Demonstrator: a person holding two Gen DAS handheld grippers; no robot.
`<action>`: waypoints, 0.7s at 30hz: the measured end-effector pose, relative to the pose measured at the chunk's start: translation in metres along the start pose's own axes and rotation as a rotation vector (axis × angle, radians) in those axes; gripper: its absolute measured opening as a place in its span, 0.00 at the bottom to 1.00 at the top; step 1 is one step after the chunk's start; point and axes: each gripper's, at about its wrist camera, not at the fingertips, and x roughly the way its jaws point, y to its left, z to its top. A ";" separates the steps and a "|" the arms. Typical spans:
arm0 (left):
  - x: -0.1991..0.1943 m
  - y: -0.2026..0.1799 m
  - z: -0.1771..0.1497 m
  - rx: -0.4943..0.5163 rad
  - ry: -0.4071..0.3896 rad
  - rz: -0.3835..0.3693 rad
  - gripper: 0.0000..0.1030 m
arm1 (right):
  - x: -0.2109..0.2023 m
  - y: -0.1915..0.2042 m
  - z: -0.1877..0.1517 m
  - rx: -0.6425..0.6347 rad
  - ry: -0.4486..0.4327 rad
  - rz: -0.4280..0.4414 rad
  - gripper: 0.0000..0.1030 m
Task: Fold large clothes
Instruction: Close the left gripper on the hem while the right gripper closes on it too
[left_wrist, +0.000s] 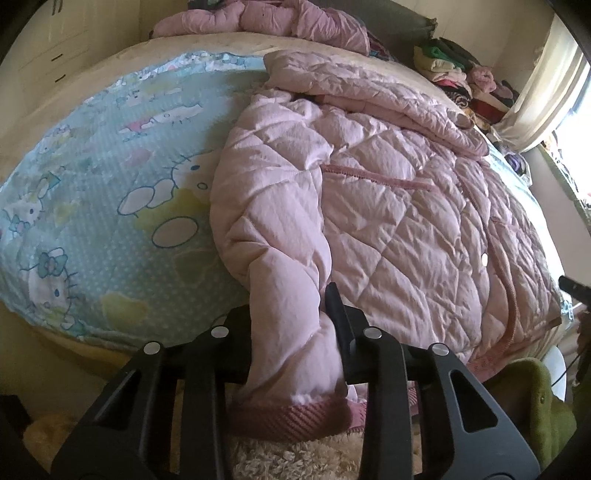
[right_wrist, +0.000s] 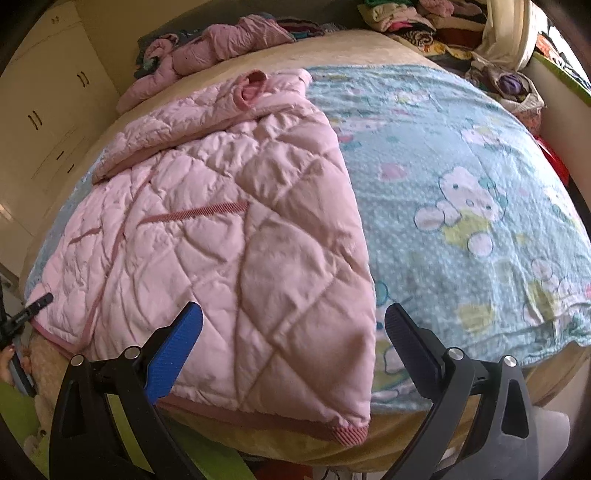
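Observation:
A pink quilted jacket (left_wrist: 388, 192) lies spread on a bed over a light blue cartoon-print sheet (left_wrist: 92, 192). In the left wrist view its near sleeve (left_wrist: 288, 295) hangs over the bed's edge, the ribbed cuff (left_wrist: 295, 417) lowest. My left gripper (left_wrist: 288, 310) is shut on that sleeve; one black finger (left_wrist: 336, 306) shows and the other is hidden behind the fabric. In the right wrist view my right gripper (right_wrist: 291, 332) stands open, its blue-padded fingers (right_wrist: 177, 347) astride the jacket's near hem corner (right_wrist: 347, 424) without pressing it.
A second pink garment (left_wrist: 266, 18) lies crumpled at the far end of the bed. Stacked clothes (left_wrist: 461, 77) and a curtain (left_wrist: 546, 96) are by the window side. Cream cupboards (right_wrist: 48, 122) stand beyond the bed. A fluffy rug (left_wrist: 295, 461) lies below.

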 end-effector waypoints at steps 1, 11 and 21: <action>-0.002 0.000 0.000 0.000 -0.006 -0.001 0.23 | 0.002 -0.002 -0.002 0.008 0.011 0.008 0.96; -0.012 0.000 0.000 -0.004 -0.032 -0.003 0.23 | 0.017 -0.021 -0.030 0.102 0.095 0.124 0.76; -0.007 0.015 -0.004 -0.058 -0.012 -0.012 0.36 | 0.023 -0.034 -0.044 0.107 0.123 0.172 0.61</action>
